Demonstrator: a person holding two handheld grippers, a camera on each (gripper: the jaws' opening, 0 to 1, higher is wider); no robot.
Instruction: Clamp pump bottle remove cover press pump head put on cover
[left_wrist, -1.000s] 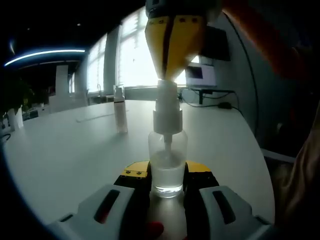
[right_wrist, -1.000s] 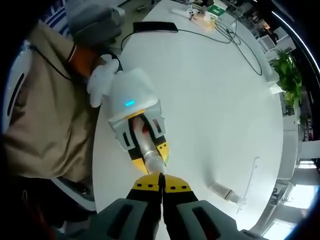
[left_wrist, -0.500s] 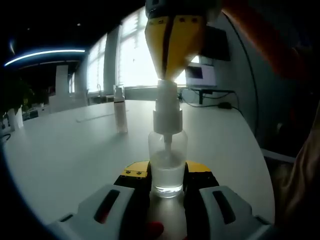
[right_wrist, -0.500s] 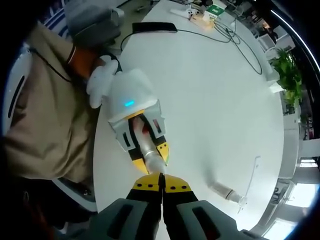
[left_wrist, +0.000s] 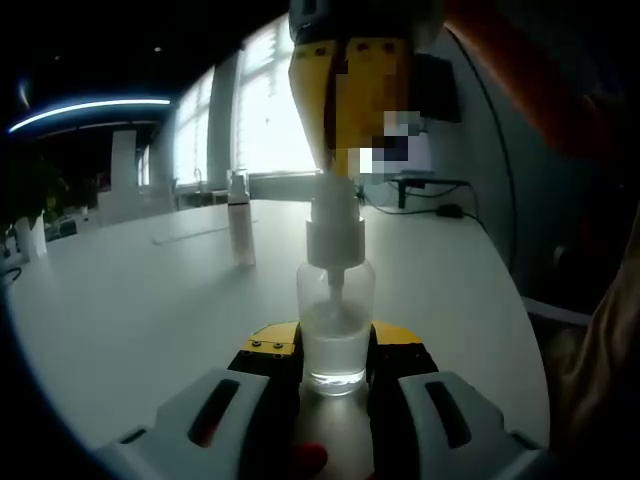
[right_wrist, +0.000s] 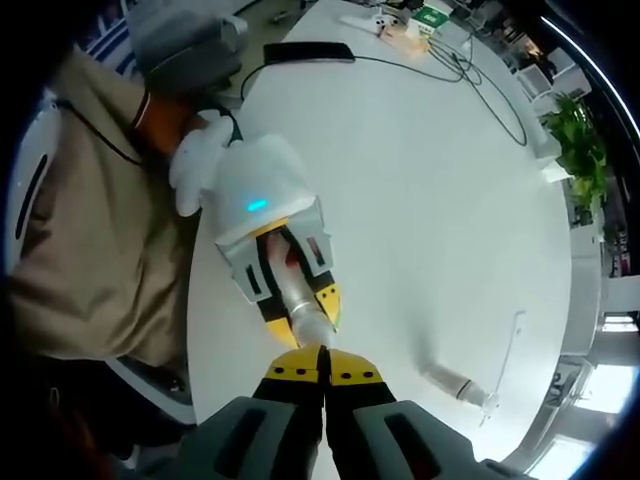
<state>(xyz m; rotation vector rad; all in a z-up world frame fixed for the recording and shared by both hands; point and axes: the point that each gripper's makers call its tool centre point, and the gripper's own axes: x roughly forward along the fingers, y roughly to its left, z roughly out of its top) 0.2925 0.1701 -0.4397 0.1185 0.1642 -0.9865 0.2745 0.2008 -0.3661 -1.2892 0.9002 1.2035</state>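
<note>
Clear glass pump bottle (left_wrist: 335, 335) stands near the white bench's (left_wrist: 150, 310) near edge, clamped by our left gripper (left_wrist: 335, 372); our closed, empty right gripper (right_wrist: 323, 378) has barely shifted atop the white pump head (left_wrist: 335, 215), so pressing remains.

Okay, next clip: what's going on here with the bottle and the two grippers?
A person is working a clear pump bottle on a white table. The left gripper clamps the bottle's base upright, while the right gripper, jaws closed together, comes down from above onto the pump head. The bottle's cover is off and stands apart, farther back on the table. So the cover is removed and the pump head is being pressed.
</note>
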